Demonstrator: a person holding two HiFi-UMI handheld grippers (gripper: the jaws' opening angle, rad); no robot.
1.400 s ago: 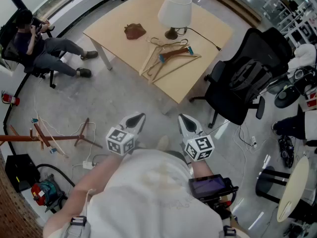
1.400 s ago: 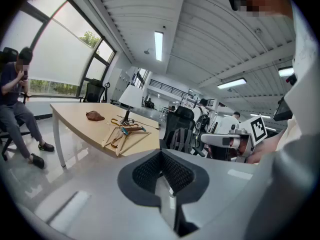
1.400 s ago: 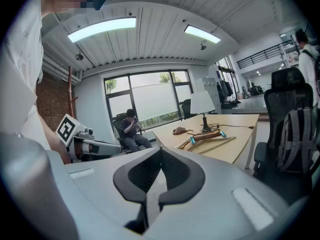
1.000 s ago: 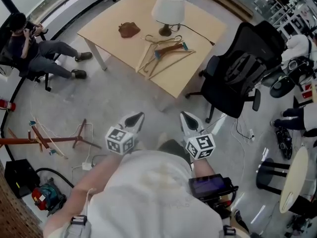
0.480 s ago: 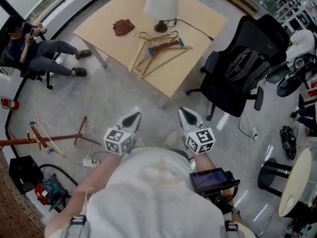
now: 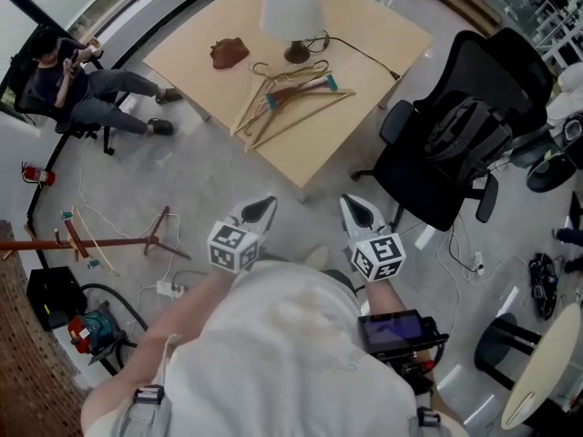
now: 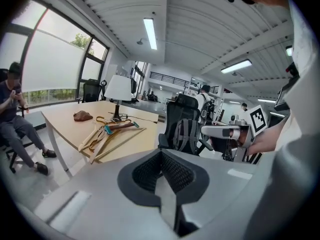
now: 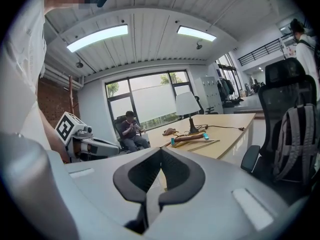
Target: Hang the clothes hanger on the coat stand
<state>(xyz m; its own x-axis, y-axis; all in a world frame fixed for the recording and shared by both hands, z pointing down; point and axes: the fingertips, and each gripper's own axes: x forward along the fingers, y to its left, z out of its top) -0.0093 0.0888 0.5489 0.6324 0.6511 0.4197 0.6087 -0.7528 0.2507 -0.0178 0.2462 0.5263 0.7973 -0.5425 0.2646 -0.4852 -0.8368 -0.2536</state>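
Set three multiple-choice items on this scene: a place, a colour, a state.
1. Where do the hangers lie? A on the table by the lamp; B on the floor; C on a chair.
2. What colour is the lamp's shade? A red; B white; C green.
3. How do the left gripper's jaws stand? A wide apart; B shut on a hanger; C shut, empty.
Key: A, they lie heaped beside the lamp's base; B, the shade is white; C, the jaws meet with nothing between.

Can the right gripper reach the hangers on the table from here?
Probably not: the right gripper is held close to the person, with open floor between it and the hangers on the table. Nothing blocks the way.
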